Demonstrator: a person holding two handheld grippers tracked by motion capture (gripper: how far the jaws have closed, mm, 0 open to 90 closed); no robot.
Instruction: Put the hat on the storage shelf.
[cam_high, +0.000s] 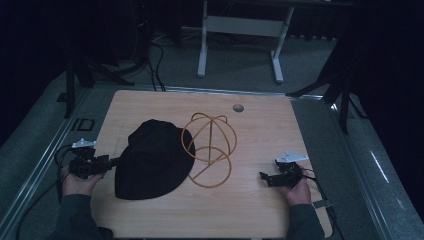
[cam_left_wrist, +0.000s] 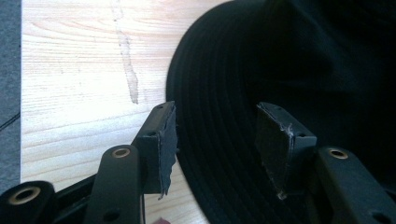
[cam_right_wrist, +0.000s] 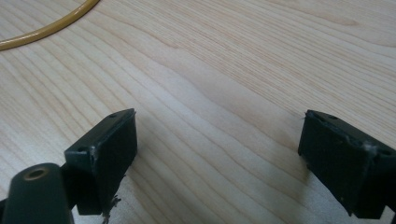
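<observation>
The black hat (cam_high: 150, 159) is lying flat on the wooden desk (cam_high: 260, 200), left of centre, its right edge overlapping the yellow wire stand (cam_high: 210, 150). The left gripper (cam_high: 111, 161) is sitting at the hat's left edge — in the left gripper view the brim (cam_left_wrist: 219, 140) is lying between its jaws, which are standing apart with a gap to the pads (cam_left_wrist: 273, 140), not pressing on it. The right gripper (cam_high: 265, 176) is resting low over bare desk, well apart from the stand, its jaws spread wide with nothing between them.
</observation>
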